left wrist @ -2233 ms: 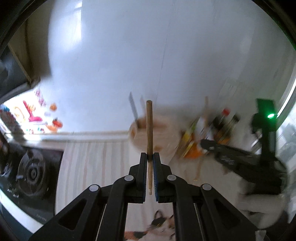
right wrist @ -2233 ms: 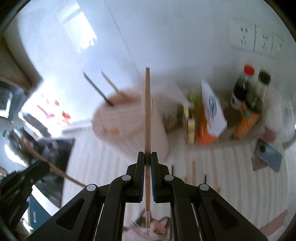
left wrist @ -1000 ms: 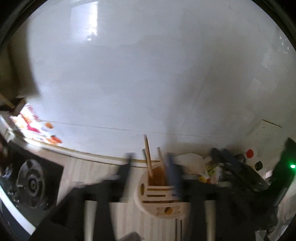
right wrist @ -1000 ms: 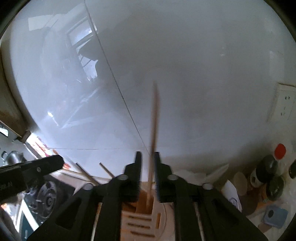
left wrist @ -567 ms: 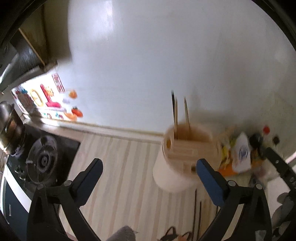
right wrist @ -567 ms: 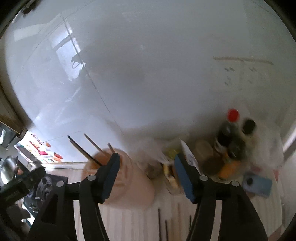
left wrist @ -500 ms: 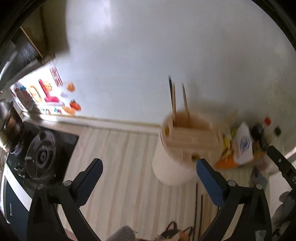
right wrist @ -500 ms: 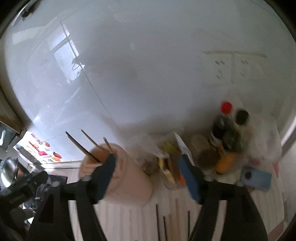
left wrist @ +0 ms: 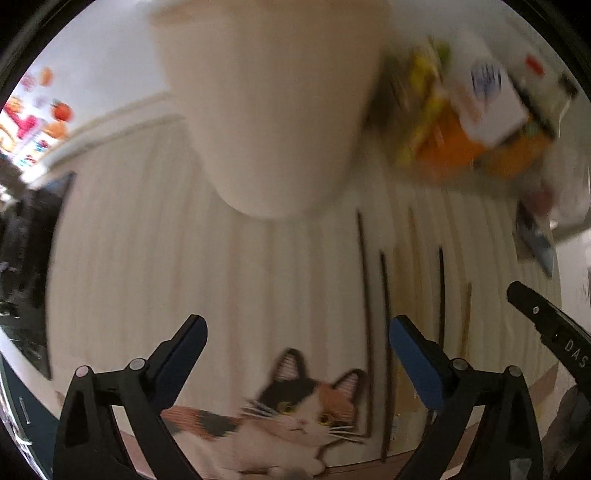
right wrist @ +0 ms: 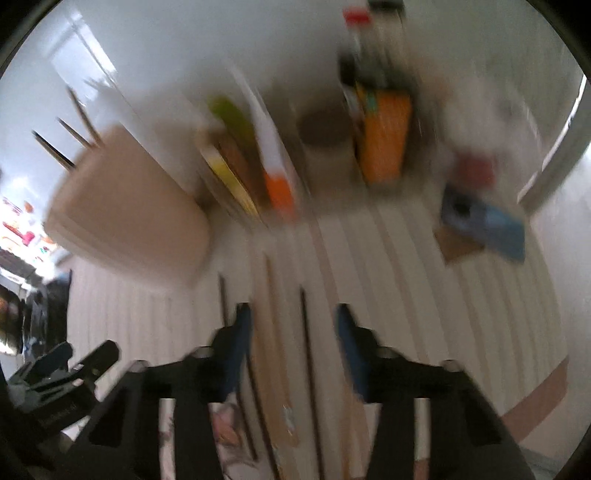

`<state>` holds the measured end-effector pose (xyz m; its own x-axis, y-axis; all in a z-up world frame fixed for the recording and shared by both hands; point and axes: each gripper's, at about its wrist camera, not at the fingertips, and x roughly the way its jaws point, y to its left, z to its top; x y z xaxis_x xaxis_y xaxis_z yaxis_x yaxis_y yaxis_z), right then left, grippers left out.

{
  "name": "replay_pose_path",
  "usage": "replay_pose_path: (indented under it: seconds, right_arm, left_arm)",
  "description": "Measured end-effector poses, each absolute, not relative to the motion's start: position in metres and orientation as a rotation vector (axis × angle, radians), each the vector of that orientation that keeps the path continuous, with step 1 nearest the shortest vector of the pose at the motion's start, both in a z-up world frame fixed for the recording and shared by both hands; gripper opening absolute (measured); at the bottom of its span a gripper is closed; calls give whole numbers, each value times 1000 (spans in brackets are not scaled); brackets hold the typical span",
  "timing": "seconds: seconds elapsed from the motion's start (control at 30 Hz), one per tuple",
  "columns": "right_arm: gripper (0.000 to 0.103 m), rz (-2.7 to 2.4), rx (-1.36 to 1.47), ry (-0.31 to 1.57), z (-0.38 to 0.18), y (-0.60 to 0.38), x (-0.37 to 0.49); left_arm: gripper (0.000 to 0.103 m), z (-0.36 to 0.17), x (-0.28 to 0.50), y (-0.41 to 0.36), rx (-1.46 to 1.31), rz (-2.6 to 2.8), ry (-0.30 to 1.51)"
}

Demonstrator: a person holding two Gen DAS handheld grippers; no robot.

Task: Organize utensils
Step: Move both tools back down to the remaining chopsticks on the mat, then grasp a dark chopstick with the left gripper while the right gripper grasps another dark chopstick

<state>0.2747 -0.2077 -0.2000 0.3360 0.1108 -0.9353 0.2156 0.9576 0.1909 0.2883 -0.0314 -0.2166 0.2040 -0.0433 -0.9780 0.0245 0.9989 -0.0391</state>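
Dark and wooden chopsticks (left wrist: 384,332) flat on counter; others upright in beige holder (right wrist: 125,221).

Glossy white wall (right wrist: 177,33) at twelve o'clock, window light reflected; pale striped worktop (left wrist: 140,266) below; black hob (left wrist: 22,258) at nine o'clock.

Pale striped counter (left wrist: 155,266) carries a beige holder (left wrist: 273,110) at the top, loose chopsticks (left wrist: 365,302) lying lower right, a cat mat (left wrist: 295,402) at the bottom edge, blurred packets (left wrist: 461,122) upper right.
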Motion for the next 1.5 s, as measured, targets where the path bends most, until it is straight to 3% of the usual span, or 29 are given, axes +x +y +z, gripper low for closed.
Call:
replay_pose_path:
  seconds: [0.07,0.13,0.17,0.4,0.47,0.77,1.1,1.5]
  right_arm:
    - [29,-94,302,1290,-222,-215,268]
    - [29,-106,316,1323,-238,-222,262]
    - [29,-114,317,1334,-244,-226,260]
    - [29,-183,317,1379,-267,-248,247]
    - [29,-190,315,1387,-270,-251,244]
    - [29,-132,329,1415,-271,-238,247]
    - [29,160,415,1514,-288,-155,258]
    - [28,70,203,1572,-321,-114,264]
  left_arm:
    - [76,-238,291,-43,-19,-77,1415]
    - [65,-257,295,-54,-24,-106,1462]
    - [53,-264,296,-58,-29,-118,1474]
    - [21,-288,303,-85,48,-118,1495]
    - [5,-286,303,-92,102,-112,1478]
    - [4,-282,295,-38,68,-42,1499]
    - [4,-272,257,57,-23,111,1509]
    - [4,-273,240,69,-15,84,1486]
